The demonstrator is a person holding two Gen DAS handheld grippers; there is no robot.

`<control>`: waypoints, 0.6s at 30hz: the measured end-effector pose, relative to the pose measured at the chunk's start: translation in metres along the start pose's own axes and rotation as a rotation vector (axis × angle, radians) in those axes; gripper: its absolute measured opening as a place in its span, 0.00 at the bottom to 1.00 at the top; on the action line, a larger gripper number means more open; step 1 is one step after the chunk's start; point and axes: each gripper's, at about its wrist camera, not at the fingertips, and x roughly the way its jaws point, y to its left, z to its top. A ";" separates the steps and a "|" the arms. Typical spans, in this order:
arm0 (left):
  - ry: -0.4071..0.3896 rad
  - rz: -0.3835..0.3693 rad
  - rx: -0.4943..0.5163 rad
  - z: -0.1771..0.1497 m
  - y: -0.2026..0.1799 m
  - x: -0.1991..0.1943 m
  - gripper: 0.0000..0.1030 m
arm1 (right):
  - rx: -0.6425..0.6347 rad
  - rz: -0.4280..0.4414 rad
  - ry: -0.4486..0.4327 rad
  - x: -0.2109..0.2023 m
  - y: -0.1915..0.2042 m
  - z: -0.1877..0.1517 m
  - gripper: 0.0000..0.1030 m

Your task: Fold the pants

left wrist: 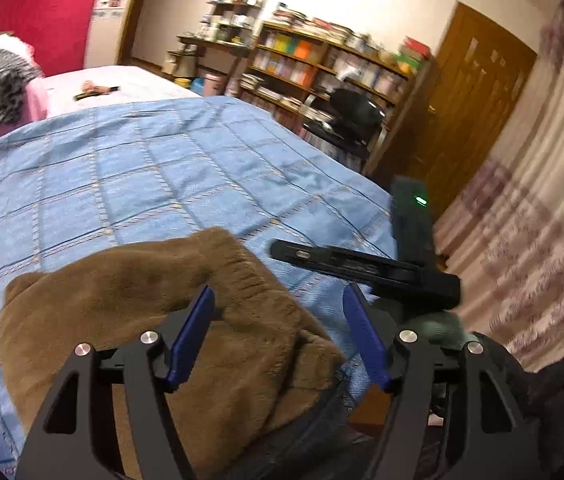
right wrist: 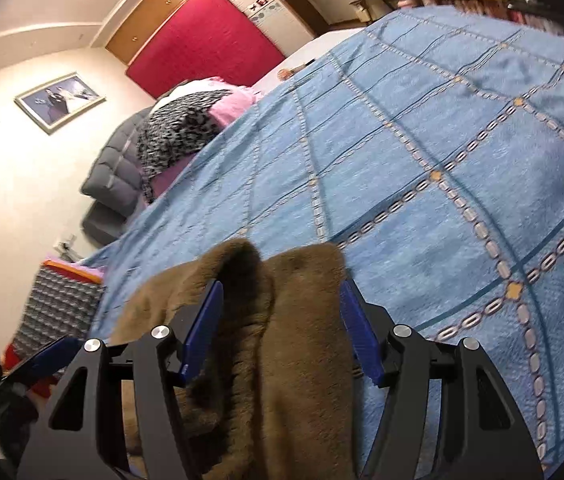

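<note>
Both tools stand spread at the near edge of a bed, brown fleece pants bunched between their blue fingers. The left tool (left wrist: 278, 300) straddles a rolled hem or waistband without visibly closing on it; the right tool (right wrist: 282, 294) is likewise agape, its fingers flanking a thick upright fold of the pants (right wrist: 266, 344), though how much cloth they touch cannot be told. The right tool's black body shows in the left view, just beside the garment.

The step in hand appears to be taking hold of the pants for a fold. Doing it well would likely mean closing each tool on one clean edge rather than on the whole heap, gripping matching corners, and lifting level so the legs hang straight before they are laid flat.

The pants are plush, deep-piled and thick, slumped in soft rounded ridges, partly hanging off the mattress edge; such fabric probably compresses readily but may slip as a bundle. Beneath lies a blue bedspread (left wrist: 162, 168), woven and matte, crossed by a grid of pale chain-pattern stitching. Beyond it stand a crowded wooden bookshelf (left wrist: 321, 64) and a red headboard (right wrist: 206, 40).
</note>
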 end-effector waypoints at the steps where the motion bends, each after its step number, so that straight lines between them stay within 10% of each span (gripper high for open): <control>1: -0.007 0.018 -0.014 0.000 0.007 -0.003 0.65 | 0.008 0.032 0.017 -0.001 0.002 -0.001 0.61; 6: -0.038 0.080 -0.136 -0.005 0.049 -0.022 0.65 | 0.047 0.130 0.118 0.009 0.010 -0.015 0.68; 18: -0.059 0.129 -0.254 -0.029 0.097 -0.045 0.67 | 0.028 0.066 0.258 0.045 0.031 -0.033 0.62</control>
